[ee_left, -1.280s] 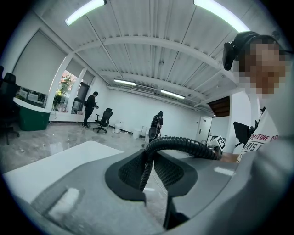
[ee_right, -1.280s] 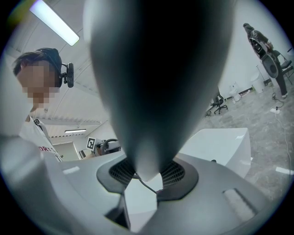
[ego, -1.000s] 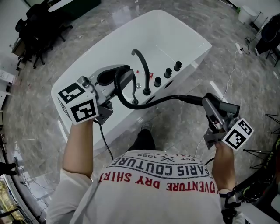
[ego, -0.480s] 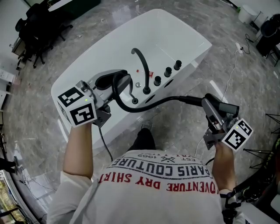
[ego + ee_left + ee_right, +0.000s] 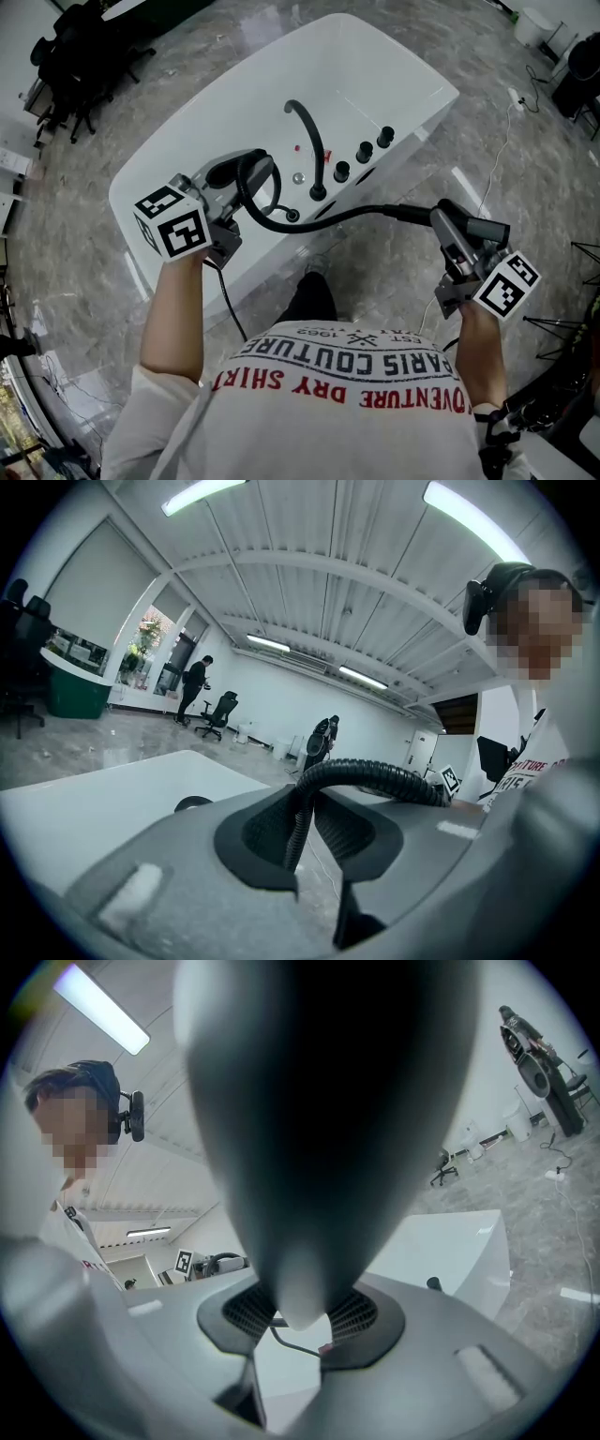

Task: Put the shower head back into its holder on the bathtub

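Over the near rim of the white bathtub (image 5: 394,56), what does the left gripper (image 5: 246,173) hold? (Pupil)

Its jaws stand narrow, closed on the black ribbed hose (image 5: 366,211). In the left gripper view the hose passes between the dark pads (image 5: 352,829). (Tutor)

And where is the shower head (image 5: 489,228)? (Pupil)

Off the tub, out over the floor at the person's right side. The right gripper (image 5: 450,223) clamps its handle, jaws set wider apart. In the right gripper view the head fills the frame as a dark bulb. The hose runs from it back to a fitting (image 5: 292,216) on the tub deck. That fitting sits just beside the curved black spout (image 5: 305,141) and near three black knobs (image 5: 364,152). (Tutor)
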Available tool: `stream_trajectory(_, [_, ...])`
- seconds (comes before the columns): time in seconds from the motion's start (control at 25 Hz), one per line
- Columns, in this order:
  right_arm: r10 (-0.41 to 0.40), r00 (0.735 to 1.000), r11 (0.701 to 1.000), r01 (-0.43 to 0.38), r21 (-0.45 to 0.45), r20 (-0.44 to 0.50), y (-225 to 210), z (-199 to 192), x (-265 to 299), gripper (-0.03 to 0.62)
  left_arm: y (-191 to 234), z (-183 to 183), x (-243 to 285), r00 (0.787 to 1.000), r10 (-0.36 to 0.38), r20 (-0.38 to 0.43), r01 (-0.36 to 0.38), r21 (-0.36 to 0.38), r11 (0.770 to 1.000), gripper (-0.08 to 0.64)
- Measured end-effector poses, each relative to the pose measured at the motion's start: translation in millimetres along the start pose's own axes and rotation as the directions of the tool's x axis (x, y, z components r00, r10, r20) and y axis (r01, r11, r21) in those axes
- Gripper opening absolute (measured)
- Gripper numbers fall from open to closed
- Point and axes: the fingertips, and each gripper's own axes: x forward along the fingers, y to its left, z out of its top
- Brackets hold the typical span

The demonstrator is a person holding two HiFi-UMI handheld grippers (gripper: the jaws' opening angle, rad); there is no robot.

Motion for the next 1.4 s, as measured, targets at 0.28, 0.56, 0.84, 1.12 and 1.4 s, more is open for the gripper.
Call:
stream_trajectory(0.28, [-0.038,0.999,0.999,0.038,0.013,-0.002,-11.1,-2.0,13.1,0.137,40.2,-28.1,5.2,0.999,0.038,-0.011,-0.039,-0.053,0.998,0.063])
stream_trajectory(0.56, [-0.047,0.997,0.999,0.047,-0.005,0.067,-14.6,14.8,-2.3,0.137,16.5,-4.3,0.4,0.999,0.009,0.033,-0.010,0.017,1.000,0.063])
stream_trajectory(0.84, [-0.045,0.991,0.998,0.048,-0.026,0.128,-3.5,38.8,-29.0,0.137,-33.4,37.9,-1.0,0.998,-0.014,0.055,0.006,0.144,0.989,0.063])
stream_trajectory(1.12, [-0.024,0.987,0.999,0.031,-0.039,0.160,10.9,45.4,-53.5,0.137,-83.4,40.3,-5.6,0.993,-0.111,0.026,0.105,0.157,0.982,0.063])
stream_trajectory(1.4, [0.003,0.986,0.999,0.005,-0.047,0.165,17.0,45.2,-56.7,0.137,-97.4,43.4,-20.5,0.994,-0.104,0.039,0.095,0.194,0.976,0.063])
